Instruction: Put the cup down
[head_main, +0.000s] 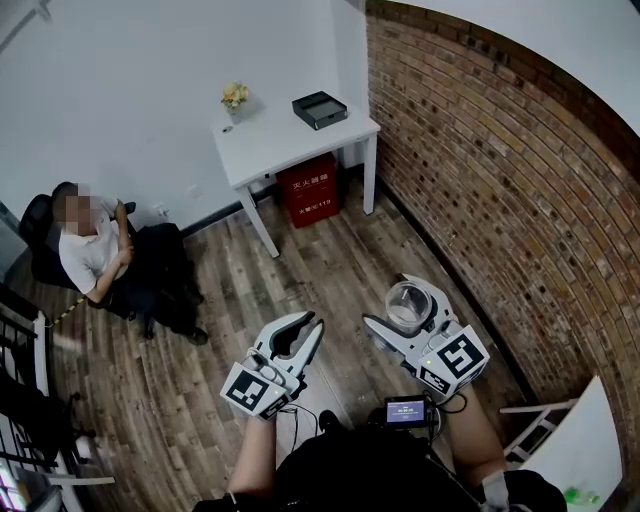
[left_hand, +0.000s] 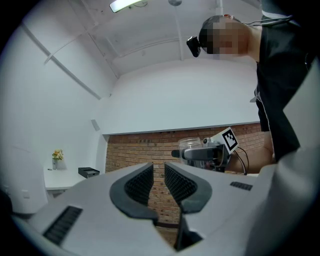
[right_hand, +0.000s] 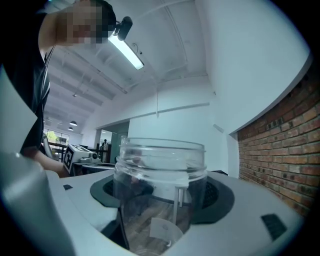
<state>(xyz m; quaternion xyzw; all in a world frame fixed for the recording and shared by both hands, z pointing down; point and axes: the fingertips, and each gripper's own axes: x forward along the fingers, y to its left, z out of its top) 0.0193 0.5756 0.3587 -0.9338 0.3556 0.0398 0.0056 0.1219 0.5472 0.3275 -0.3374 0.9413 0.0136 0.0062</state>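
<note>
A clear plastic cup (head_main: 407, 303) sits upright between the jaws of my right gripper (head_main: 392, 300), which is shut on it and held level above the wooden floor. In the right gripper view the cup (right_hand: 160, 185) fills the middle, with the dark pads (right_hand: 220, 197) against its sides. My left gripper (head_main: 314, 322) hangs level to the left of it, holding nothing. Its ribbed pads (left_hand: 140, 182) stand a narrow gap apart, and the brick wall shows through that gap. In the left gripper view, the cup (left_hand: 189, 145) and the right gripper (left_hand: 200, 152) show off to the right.
A white table (head_main: 290, 140) stands against the far wall with a black tray (head_main: 320, 109) and small flowers (head_main: 235, 96) on it, and a red box (head_main: 308, 190) beneath. A person (head_main: 95, 250) sits at the left. A brick wall (head_main: 480, 180) runs along the right.
</note>
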